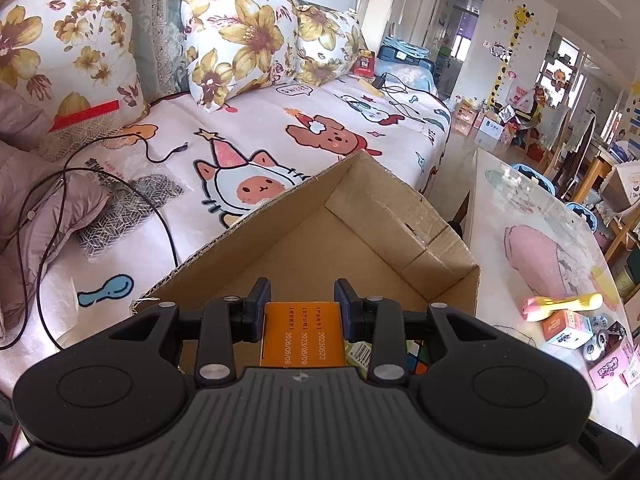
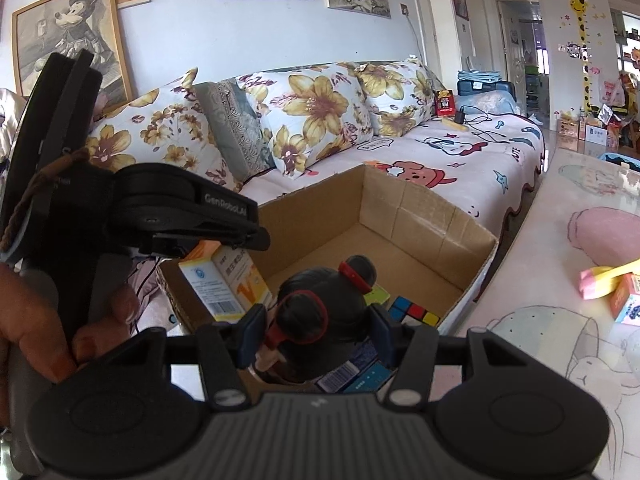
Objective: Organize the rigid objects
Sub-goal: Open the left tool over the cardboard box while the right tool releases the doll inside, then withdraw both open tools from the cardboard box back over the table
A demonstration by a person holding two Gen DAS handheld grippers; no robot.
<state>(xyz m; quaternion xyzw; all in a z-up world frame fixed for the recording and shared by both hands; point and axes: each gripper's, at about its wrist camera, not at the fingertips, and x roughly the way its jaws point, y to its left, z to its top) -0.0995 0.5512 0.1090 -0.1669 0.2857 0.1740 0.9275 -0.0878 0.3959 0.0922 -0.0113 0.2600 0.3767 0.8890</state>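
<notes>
Cardboard box (image 1: 404, 236), open-topped and set between the sofa (image 1: 280, 132) and the glass-topped table (image 1: 532, 240), is the collection point as a person loads it with both handheld tools at once. Above the box's near end, the left gripper (image 1: 303, 306) is clamped on an orange carton (image 1: 303, 332) printed with date codes. Beside it, also over the box's near end, the right gripper (image 2: 316, 330) is closed around a black mouse-eared figurine (image 2: 324, 312) trimmed in red. Already inside the box, near that end, lie a Rubik's cube (image 2: 416, 312) and a blue barcoded packet (image 2: 352, 374); the far half of the box floor is bare. On the table beside the box, a pink-and-yellow toy (image 1: 564, 306) and a small orange-and-white carton (image 1: 566, 328) wait uncollected.

The risk here appears to be crowding: both tools hover close together over the same end of the box, and a careless move could knock one against the other or against the box wall, jarring a load loose. The figurine's rounded head looks a less sure hold than the flat-sided carton, and if let go from where it hangs it might land on the cube and topple rather than settle.
</notes>
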